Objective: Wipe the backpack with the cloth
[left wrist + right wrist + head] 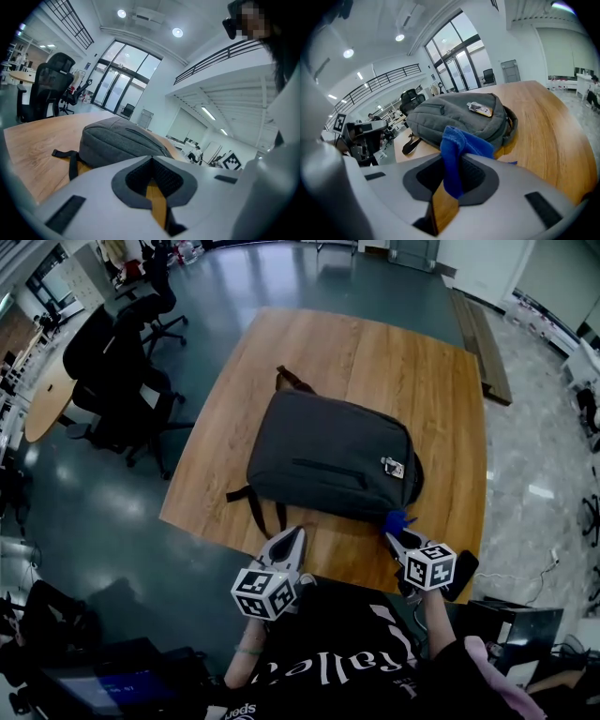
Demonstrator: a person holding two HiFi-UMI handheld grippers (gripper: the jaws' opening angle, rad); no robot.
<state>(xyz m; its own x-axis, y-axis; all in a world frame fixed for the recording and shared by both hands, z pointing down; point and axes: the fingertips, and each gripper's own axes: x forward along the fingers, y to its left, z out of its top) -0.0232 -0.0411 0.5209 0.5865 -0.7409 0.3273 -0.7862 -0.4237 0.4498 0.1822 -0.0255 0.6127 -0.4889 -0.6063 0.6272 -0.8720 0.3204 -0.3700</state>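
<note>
- Table [375, 352] of light wood stretches out ahead of both grippers and carries the backpack.
- Office chairs [117, 371], black, stand on the floor far off to the left gripper's left, clear of the table.
- Backpack [328, 454], dark grey, lies flat on the table just ahead of both grippers' tips; its near edge runs across in front of them.
- Left gripper [298, 532] has its jaws closed together with nothing between them. It is just short of the backpack's near edge, beside a dark strap [253, 507] that trails off to its left.
- Right gripper [392, 538] is clamped on the cloth, close to the backpack's near right corner.
- Cloth [457, 150], blue, sticks up bunched from between the right gripper's jaws, in front of the backpack.
- Small tag [392, 466] lies on the backpack's top, just beyond the right gripper's tips.
</note>
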